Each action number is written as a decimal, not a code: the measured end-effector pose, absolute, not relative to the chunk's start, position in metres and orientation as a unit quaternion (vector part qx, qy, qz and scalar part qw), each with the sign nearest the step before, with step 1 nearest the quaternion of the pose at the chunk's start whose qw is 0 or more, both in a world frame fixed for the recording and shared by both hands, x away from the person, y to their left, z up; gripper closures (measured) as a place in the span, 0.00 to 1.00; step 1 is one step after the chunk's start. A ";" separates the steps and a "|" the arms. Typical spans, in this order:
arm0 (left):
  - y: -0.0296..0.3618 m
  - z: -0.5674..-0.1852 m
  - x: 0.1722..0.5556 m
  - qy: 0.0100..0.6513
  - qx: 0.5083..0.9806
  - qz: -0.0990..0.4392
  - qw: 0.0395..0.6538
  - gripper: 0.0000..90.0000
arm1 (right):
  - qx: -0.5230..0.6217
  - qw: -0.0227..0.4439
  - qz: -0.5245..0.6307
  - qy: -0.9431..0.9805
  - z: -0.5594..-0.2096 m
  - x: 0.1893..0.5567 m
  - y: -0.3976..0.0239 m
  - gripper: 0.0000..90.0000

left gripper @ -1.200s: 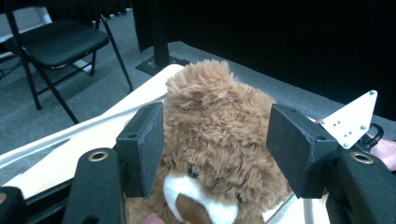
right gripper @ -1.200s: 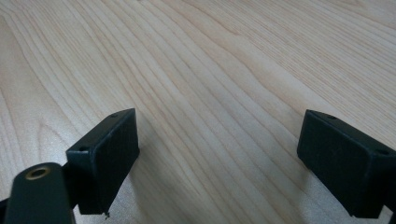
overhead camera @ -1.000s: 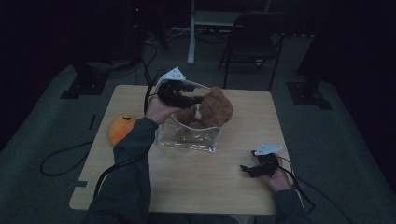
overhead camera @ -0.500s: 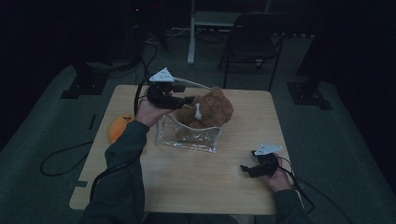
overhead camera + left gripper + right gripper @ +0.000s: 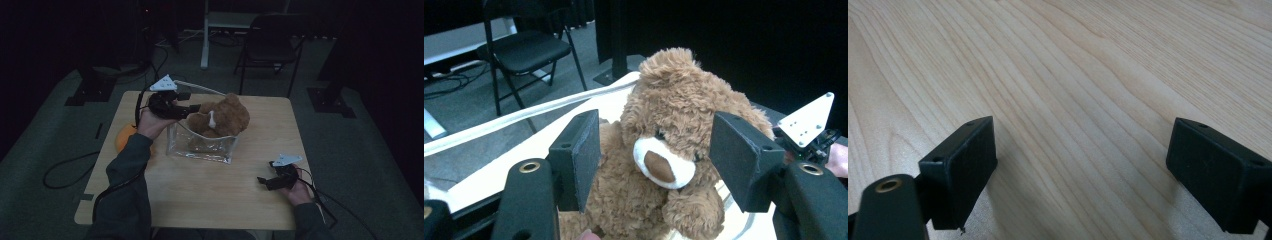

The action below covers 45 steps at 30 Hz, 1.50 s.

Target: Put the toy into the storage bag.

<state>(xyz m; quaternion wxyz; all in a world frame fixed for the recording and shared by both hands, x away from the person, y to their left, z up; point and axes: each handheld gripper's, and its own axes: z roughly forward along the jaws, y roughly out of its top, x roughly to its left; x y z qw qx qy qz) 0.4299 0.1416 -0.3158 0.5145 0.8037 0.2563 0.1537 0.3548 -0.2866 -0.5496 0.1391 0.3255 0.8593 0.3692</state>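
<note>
The bear [image 5: 222, 117] sat upright in the clear bin [image 5: 202, 145] at mid-table, head above the rim, so you could take it from the side. Your left gripper [image 5: 656, 150] stood half open, jaws flanking its head without clearly pressing. Your right gripper [image 5: 1080, 170] rested open on the table [image 5: 210, 195]. Since the earlier frame, your left hand had slid left, away from the bear.

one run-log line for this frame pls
left gripper: open, jaws astride teddy bear, pads clear | bear: sitting in clear bin | right gripper: open, nothing between jaws, low over table
</note>
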 end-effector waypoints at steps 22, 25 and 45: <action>0.174 -0.321 0.421 0.293 0.795 0.172 0.502 0.45 | 0.325 0.140 0.369 0.859 -0.550 0.355 -0.287 0.13; 0.177 -0.322 0.420 0.294 0.796 0.175 0.500 0.46 | 0.325 0.140 0.369 0.859 -0.550 0.355 -0.286 0.13; 0.203 -0.328 0.417 0.324 0.789 0.177 0.492 0.50 | 0.325 0.140 0.369 0.859 -0.550 0.355 -0.286 0.13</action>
